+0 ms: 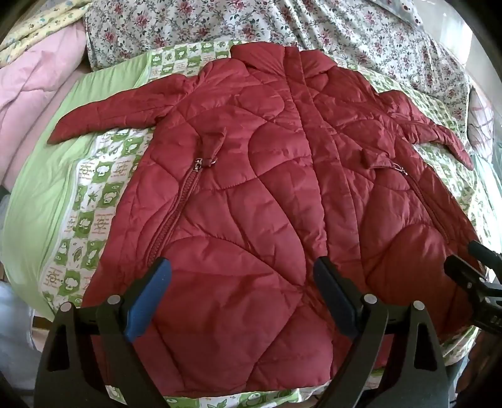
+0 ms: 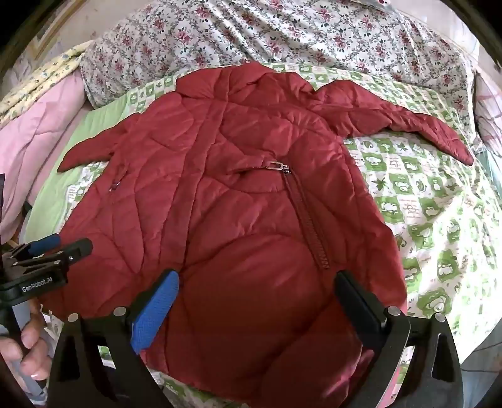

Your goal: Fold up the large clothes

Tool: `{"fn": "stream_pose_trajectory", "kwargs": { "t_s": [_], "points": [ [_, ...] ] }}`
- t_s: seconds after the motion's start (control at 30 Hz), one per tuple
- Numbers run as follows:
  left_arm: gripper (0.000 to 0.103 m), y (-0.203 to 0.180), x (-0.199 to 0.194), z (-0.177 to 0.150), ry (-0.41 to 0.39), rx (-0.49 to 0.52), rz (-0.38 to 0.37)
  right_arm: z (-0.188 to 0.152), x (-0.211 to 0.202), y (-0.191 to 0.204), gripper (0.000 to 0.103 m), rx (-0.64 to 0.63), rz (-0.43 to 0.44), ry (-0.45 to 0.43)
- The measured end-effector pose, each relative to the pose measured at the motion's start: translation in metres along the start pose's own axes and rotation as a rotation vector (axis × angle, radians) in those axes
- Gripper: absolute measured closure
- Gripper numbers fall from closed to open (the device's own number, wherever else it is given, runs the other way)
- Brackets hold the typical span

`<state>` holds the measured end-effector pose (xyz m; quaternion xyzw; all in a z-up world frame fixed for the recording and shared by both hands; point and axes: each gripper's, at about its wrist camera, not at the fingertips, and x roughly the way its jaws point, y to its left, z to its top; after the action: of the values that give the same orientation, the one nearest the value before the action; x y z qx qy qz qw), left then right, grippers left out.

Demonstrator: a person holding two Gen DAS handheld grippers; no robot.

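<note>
A dark red quilted jacket (image 1: 266, 175) lies flat and front-up on the bed, collar at the far side and hem towards me. Its sleeves (image 1: 103, 116) (image 1: 439, 135) spread out to both sides, and each pocket has a zip (image 1: 197, 163). My left gripper (image 1: 241, 266) hovers open over the lower left half of the jacket, nothing between its blue pads. My right gripper (image 2: 257, 279) stands open over the lower right half of the jacket (image 2: 238, 204), also holding nothing. Each gripper shows at the edge of the other's view: right gripper (image 1: 461, 255), left gripper (image 2: 70, 243).
The jacket rests on a green and white patterned sheet (image 2: 423, 194). A floral quilt (image 1: 251, 22) lies bunched along the far side. A pink duvet (image 1: 31, 94) is piled at the left. A person's hand (image 2: 28, 342) grips the left gripper's handle.
</note>
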<state>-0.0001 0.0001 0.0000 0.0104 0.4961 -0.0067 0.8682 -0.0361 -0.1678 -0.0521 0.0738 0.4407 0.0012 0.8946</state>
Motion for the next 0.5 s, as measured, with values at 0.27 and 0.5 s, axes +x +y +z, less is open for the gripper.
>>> {"fn": "stream_pose_trajectory", "kwargs": {
  "t_s": [0.27,0.5],
  "points": [
    [0.010,-0.001,-0.002,0.000,0.003,0.003,0.001,0.002,-0.007,0.005,0.003,0.004,0.005,-0.003],
    [0.010,-0.001,0.002,-0.001,-0.002,0.002,-0.001,0.004,-0.009,0.003,0.003,0.005,-0.001,-0.009]
  ]
}}
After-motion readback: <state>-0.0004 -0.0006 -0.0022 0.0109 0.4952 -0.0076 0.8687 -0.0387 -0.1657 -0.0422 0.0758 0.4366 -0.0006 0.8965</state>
